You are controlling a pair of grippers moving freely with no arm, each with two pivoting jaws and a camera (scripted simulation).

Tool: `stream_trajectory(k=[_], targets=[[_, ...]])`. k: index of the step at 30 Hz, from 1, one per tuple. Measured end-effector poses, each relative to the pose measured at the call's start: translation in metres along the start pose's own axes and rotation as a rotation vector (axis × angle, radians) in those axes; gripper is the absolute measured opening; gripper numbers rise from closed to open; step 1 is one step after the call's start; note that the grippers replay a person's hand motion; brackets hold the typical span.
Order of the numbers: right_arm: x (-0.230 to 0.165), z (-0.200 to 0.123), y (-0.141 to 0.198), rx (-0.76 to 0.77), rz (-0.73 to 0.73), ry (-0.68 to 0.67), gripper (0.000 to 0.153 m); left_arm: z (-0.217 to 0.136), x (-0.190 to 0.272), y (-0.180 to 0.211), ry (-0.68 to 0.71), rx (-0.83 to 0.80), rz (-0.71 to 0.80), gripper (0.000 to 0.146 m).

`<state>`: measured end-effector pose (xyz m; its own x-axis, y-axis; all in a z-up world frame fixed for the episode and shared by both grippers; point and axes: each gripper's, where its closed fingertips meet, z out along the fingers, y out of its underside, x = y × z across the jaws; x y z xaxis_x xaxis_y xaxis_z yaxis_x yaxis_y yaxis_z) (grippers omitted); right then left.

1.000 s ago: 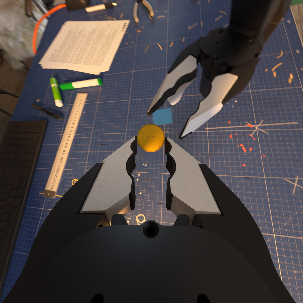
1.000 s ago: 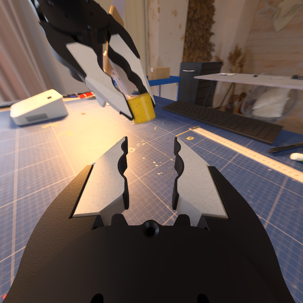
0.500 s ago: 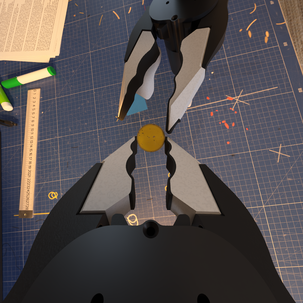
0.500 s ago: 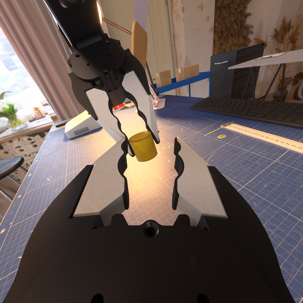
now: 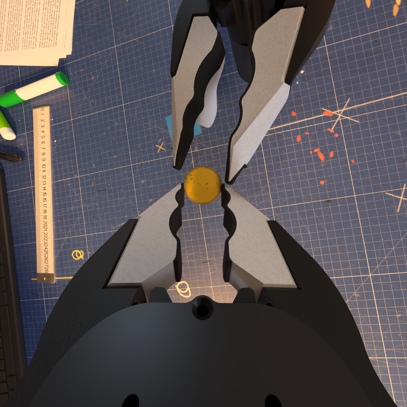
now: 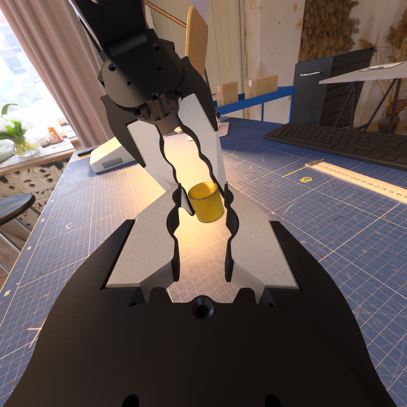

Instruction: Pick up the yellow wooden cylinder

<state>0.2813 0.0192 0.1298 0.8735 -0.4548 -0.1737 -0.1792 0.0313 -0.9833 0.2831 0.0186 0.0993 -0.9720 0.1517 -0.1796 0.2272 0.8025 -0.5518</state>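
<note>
The yellow wooden cylinder (image 5: 202, 185) hangs above the blue cutting mat (image 5: 330, 231), upright, pinched at its sides by the tips of my left gripper (image 5: 202, 189), which is shut on it. In the right wrist view the cylinder (image 6: 206, 202) shows with the left gripper (image 6: 206, 202) reaching down onto it from above. My right gripper (image 6: 202, 186) is open, its jaws narrowed, with one fingertip on each side of the cylinder and a slim gap showing. In the left wrist view the right gripper (image 5: 203, 172) comes in from the far side.
A ruler (image 5: 44, 191), two green markers (image 5: 37, 88), a pen (image 5: 11, 156), a paper stack (image 5: 33, 28) and a black keyboard (image 6: 341, 141) lie to the left. A blue paper square (image 5: 170, 130) lies under the right gripper. A white device (image 6: 110, 156) sits at the mat's far edge.
The right gripper has moved in toward the cylinder until its fingertips flank it, and its jaws have narrowed. The left gripper keeps hold of the cylinder.
</note>
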Motion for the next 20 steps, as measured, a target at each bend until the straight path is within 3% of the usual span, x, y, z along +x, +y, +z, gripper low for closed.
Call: stream_trajectory(k=[8, 12, 15, 20], targets=[[0.002, 0.0, 0.006, -0.032, 0.014, -0.008, 0.046, -0.001, 0.0, 0.003, 0.001, -0.008, 0.006, 0.033], [0.001, -0.001, 0.005, -0.03, -0.005, -0.021, 0.033, -0.002, 0.007, 0.002, 0.044, 0.005, 0.006, 0.033], [0.004, -0.008, -0.002, 0.013, 0.011, -0.02, 0.0, -0.002, 0.014, -0.004, 0.083, 0.04, 0.023, 0.033], [0.002, -0.011, -0.006, 0.029, 0.027, -0.05, 0.0, -0.001, 0.006, -0.006, 0.035, 0.032, -0.013, 0.033]])
